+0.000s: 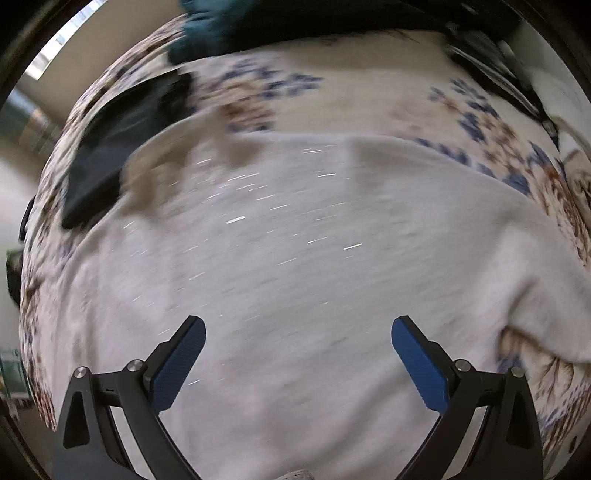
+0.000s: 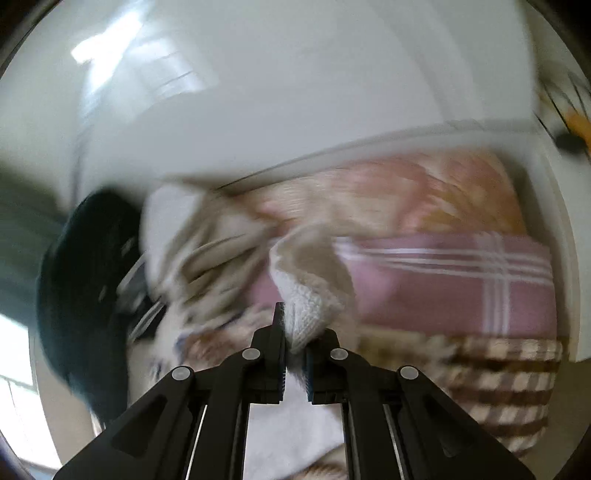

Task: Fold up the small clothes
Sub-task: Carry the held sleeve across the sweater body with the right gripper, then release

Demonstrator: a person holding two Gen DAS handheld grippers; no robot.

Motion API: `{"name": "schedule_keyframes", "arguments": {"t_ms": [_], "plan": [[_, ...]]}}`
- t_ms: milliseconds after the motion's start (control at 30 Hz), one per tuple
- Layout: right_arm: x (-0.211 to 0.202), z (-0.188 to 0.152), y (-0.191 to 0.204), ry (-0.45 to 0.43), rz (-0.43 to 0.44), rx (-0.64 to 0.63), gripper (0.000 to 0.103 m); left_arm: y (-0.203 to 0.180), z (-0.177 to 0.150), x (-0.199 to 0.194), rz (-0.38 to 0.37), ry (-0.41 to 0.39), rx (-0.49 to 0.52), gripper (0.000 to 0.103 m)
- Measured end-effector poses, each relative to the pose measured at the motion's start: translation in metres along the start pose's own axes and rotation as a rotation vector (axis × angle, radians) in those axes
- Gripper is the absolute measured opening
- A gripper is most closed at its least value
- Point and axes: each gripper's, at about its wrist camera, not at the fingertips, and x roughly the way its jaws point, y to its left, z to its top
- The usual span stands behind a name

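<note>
A white knit garment (image 1: 288, 258) lies spread over a floral-patterned cloth (image 1: 491, 125) and fills most of the left wrist view. My left gripper (image 1: 298, 332) hovers just above it, open wide and empty, blue pads showing. My right gripper (image 2: 295, 339) is shut on a bunched corner of the white knit garment (image 2: 314, 295), which rises between its fingers. The frames are blurred by motion.
Dark clothes (image 1: 110, 147) lie at the left and a teal one (image 1: 199, 33) at the top of the floral cloth. In the right wrist view a white bin (image 2: 369, 147) holds folded pink plaid (image 2: 461, 280) and brown checked (image 2: 498, 387) cloths. A dark garment (image 2: 81, 288) is at left.
</note>
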Motion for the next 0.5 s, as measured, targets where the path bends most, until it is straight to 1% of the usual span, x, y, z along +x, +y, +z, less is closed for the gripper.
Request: {"name": "schedule_keyframes", "arguments": {"t_ms": [33, 100, 133, 167, 233, 300, 333, 367, 400, 467, 500], "plan": [[-0.004, -0.01, 0.022, 0.019, 0.014, -0.057, 0.008, 0.011, -0.004, -0.002, 0.007, 0.001, -0.014, 0.103], [-0.012, -0.034, 0.068, 0.062, 0.066, -0.162, 0.008, 0.054, -0.02, -0.008, 0.04, 0.001, -0.067, 0.103], [-0.012, -0.055, 0.101, 0.102, 0.094, -0.229, 0.008, 0.063, -0.024, -0.01, 0.052, 0.001, -0.084, 0.103], [-0.011, -0.077, 0.132, 0.135, 0.123, -0.284, 0.008, 0.088, -0.033, -0.01, 0.075, 0.004, -0.116, 0.103], [-0.007, -0.12, 0.179, 0.197, 0.173, -0.369, 0.008, 0.129, -0.045, -0.008, 0.109, 0.02, -0.176, 0.103], [-0.001, -0.176, 0.228, 0.256, 0.217, -0.47, 0.008, 0.182, -0.067, -0.004, 0.143, 0.053, -0.263, 0.103], [0.005, -0.213, 0.254, 0.295, 0.244, -0.524, 0.008, 0.197, -0.072, -0.001, 0.151, 0.064, -0.289, 0.103], [0.012, -0.251, 0.278, 0.33, 0.263, -0.58, 0.008, 0.223, -0.085, 0.002, 0.16, 0.078, -0.334, 0.103], [0.014, -0.281, 0.293, 0.352, 0.275, -0.622, 0.008, 0.24, -0.094, 0.005, 0.17, 0.087, -0.363, 0.103], [0.026, -0.364, 0.328, 0.413, 0.303, -0.75, 0.008, 0.279, -0.119, 0.008, 0.195, 0.109, -0.425, 0.103], [0.031, -0.398, 0.34, 0.433, 0.307, -0.801, 0.008, 0.297, -0.131, 0.01, 0.207, 0.113, -0.454, 0.103]]}}
